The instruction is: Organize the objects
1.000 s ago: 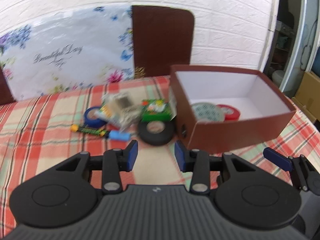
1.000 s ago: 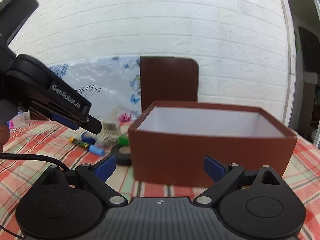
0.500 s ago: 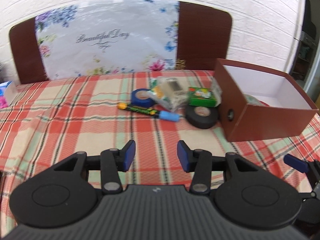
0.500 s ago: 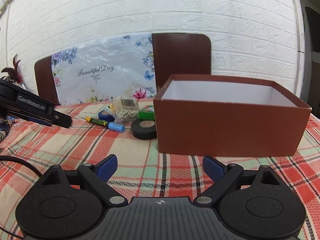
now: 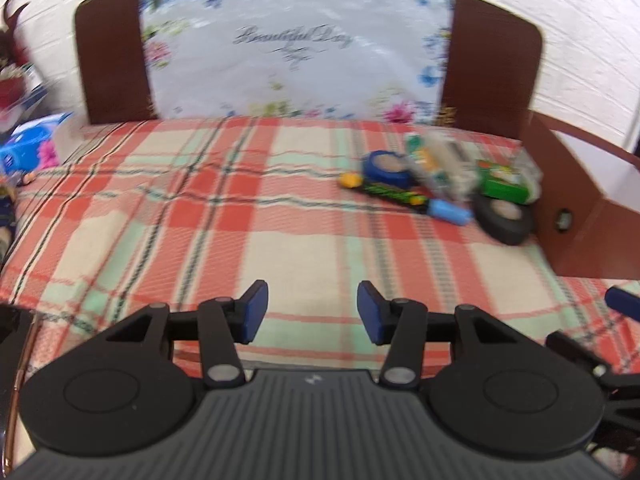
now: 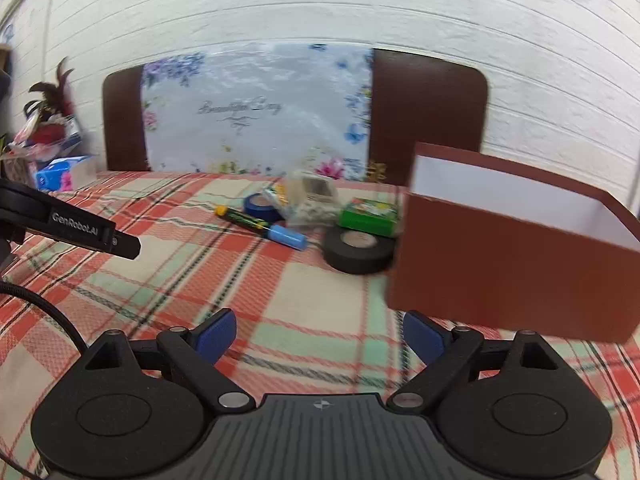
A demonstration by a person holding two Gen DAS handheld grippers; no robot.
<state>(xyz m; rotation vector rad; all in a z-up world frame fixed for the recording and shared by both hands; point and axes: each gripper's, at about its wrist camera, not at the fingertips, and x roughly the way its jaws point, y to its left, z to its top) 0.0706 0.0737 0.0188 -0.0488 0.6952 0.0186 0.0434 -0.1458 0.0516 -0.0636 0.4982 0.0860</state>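
Note:
A brown box (image 6: 516, 264) with a white inside stands at the right of the plaid table; it also shows in the left wrist view (image 5: 588, 208). Beside its left wall lie a black tape roll (image 6: 358, 248) (image 5: 502, 218), a green packet (image 6: 370, 216) (image 5: 504, 182), a clear bag (image 6: 314, 200) (image 5: 438, 170), a blue tape roll (image 6: 260, 206) (image 5: 386, 168) and a marker with a blue cap (image 6: 262, 228) (image 5: 404, 196). My left gripper (image 5: 312, 312) is open and empty, well short of them. My right gripper (image 6: 320, 338) is open and empty near the box's front corner.
A brown chair back with a flowered plastic cover (image 5: 296, 52) stands behind the table against a white brick wall. A blue tissue pack (image 6: 56, 174) and some clutter sit at the far left. The left gripper's body (image 6: 72, 226) shows at the left of the right wrist view.
Both grippers have pulled back and swung left, away from the box. The box now sits at the right edge of both views. Both stay open and empty.

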